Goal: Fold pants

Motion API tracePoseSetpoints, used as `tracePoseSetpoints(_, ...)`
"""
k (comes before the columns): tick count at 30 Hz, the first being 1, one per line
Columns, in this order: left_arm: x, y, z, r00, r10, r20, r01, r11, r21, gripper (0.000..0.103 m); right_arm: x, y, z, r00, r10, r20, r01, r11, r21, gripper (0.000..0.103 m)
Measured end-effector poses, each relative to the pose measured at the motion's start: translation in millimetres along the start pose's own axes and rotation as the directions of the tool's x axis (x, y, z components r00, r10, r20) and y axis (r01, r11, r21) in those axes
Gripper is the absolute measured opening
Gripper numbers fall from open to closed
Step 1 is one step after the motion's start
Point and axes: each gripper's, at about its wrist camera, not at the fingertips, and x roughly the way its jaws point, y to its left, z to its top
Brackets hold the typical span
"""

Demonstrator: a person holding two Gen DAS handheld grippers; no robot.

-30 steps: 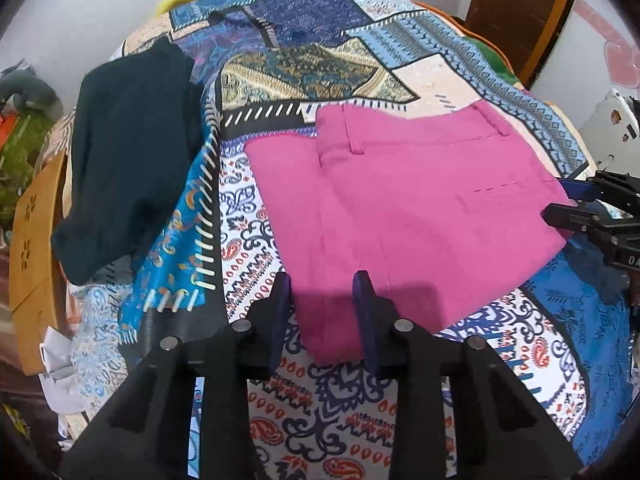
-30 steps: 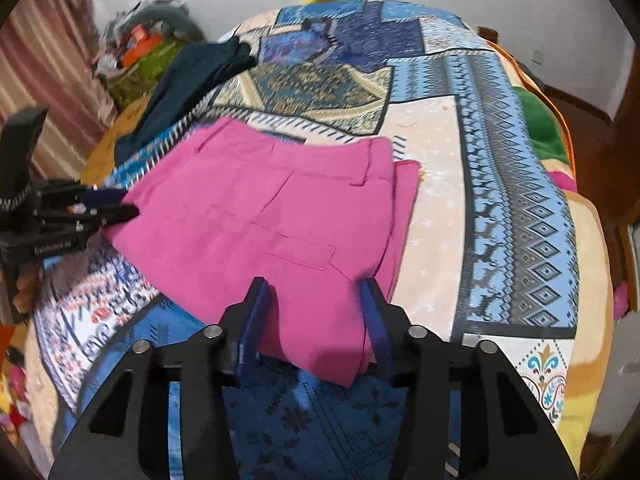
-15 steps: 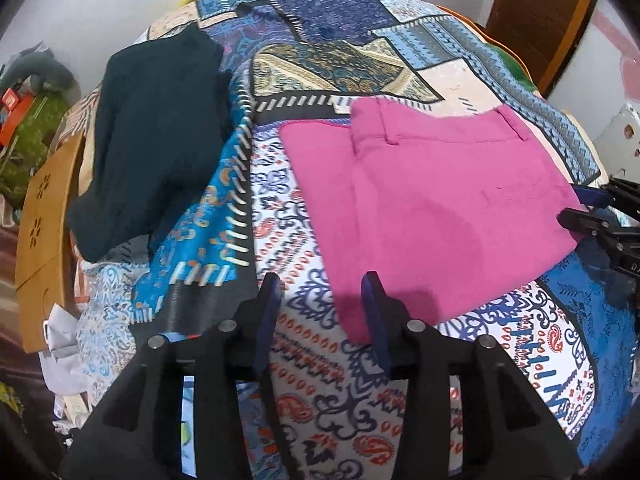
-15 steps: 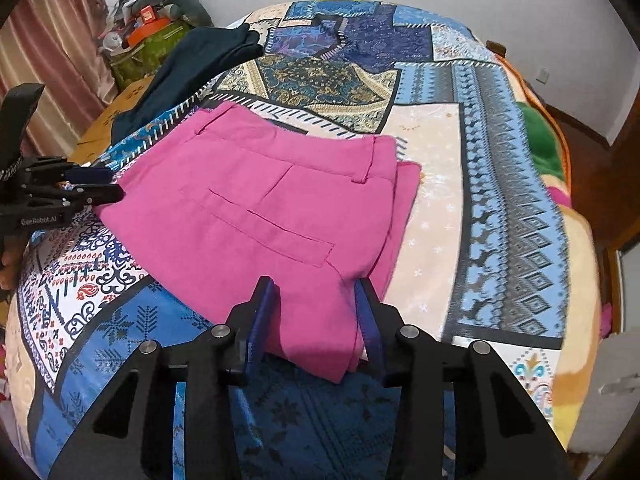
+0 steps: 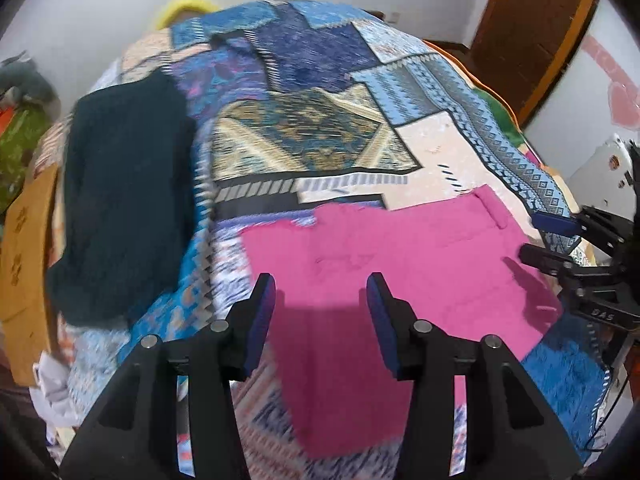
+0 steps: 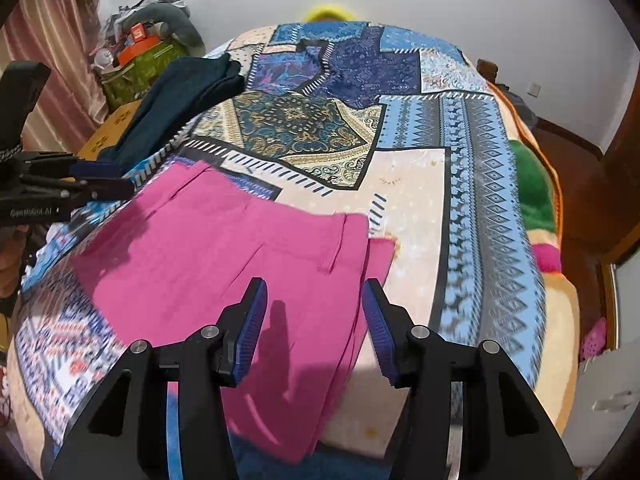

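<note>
I see plain magenta-pink pants at centre frame, a blue patchwork-patterned bedspread around them, a dark teal garment upper left.

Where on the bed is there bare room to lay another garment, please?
Free: the patchwork bedspread beyond the pink pants, toward the far wall, and the strip on their right toward the green blanket. Crowded: the left edge, under the dark garment.
</note>
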Motion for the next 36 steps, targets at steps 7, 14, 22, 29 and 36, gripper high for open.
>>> tracePoseSetpoints(7, 46, -23, 17, 0.998, 0.017, -0.063, -0.012, 0.997, 0.075, 0.032, 35, -14, 12, 0.998, -0.012, -0.06, 0.012, 1.0, 0.006, 0.028)
tracePoseSetpoints(14, 59, -18, 14, 0.995, 0.062, -0.08, -0.055, 0.995, 0.081, 0.037, 38, -17, 10, 0.997, -0.013, -0.07, 0.011, 0.999, -0.033, 0.028)
tracePoseSetpoints(22, 17, 13, 16, 0.999, 0.033, 0.009, -0.033, 0.999, -0.035, 0.051, 20, -16, 5, 0.998, -0.028, -0.052, 0.027, 1.0, -0.015, 0.047)
tracePoseSetpoints(29, 13, 31, 2, 0.998, 0.055, -0.016, -0.056, 0.996, -0.071, 0.073, 14, -17, -7, 0.998, 0.007, -0.062, -0.005, 1.0, 0.03, 0.055)
tracePoseSetpoints(36, 40, 45, -20, 0.989, -0.072, -0.129, 0.049, 0.983, -0.175, 0.074, 24, -28, -14, 0.992, 0.078, -0.103, -0.066, 0.99, 0.122, 0.056)
